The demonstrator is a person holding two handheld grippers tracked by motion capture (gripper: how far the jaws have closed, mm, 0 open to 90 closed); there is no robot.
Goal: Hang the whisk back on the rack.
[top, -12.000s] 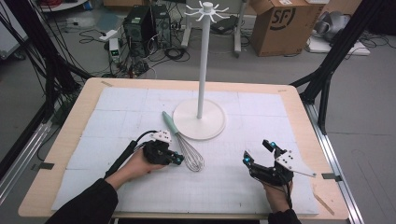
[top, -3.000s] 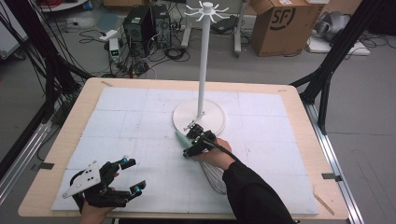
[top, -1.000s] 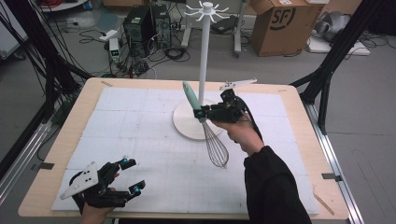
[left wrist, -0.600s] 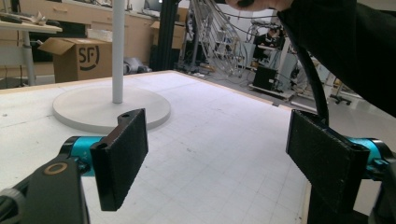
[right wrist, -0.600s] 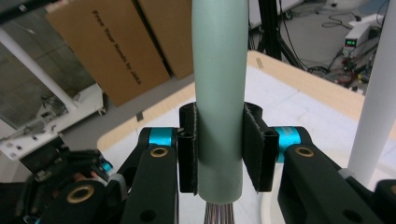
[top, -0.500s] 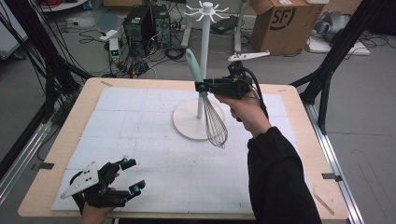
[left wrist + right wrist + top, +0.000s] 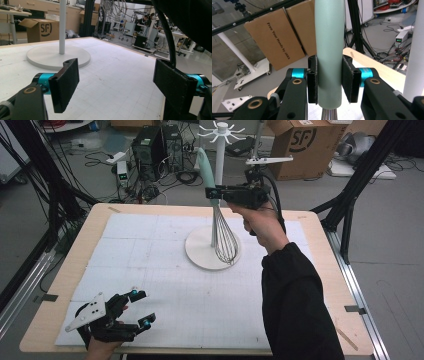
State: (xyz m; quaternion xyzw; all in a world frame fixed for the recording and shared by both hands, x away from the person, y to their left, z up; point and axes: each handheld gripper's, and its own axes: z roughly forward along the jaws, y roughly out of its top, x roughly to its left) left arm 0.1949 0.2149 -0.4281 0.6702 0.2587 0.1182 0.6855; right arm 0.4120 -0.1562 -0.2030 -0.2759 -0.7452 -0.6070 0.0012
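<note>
The right gripper (image 7: 216, 193) squeezes the whisk (image 7: 222, 227) by its green handle, high beside the white stand (image 7: 220, 180) (maybe to hang it on top). The left gripper (image 7: 142, 309) rests wide and empty on the tabletop (image 7: 150, 235), far from the stand.

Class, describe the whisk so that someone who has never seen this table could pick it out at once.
Start at the white stand with the tall pole on the wooden table. Just in front of the pole, lifted above the round base, hangs the whisk, clamped by its handle in the right hand-held gripper. It is the one thing with a pale green handle pointing up and a steel wire balloon hanging down.
</note>
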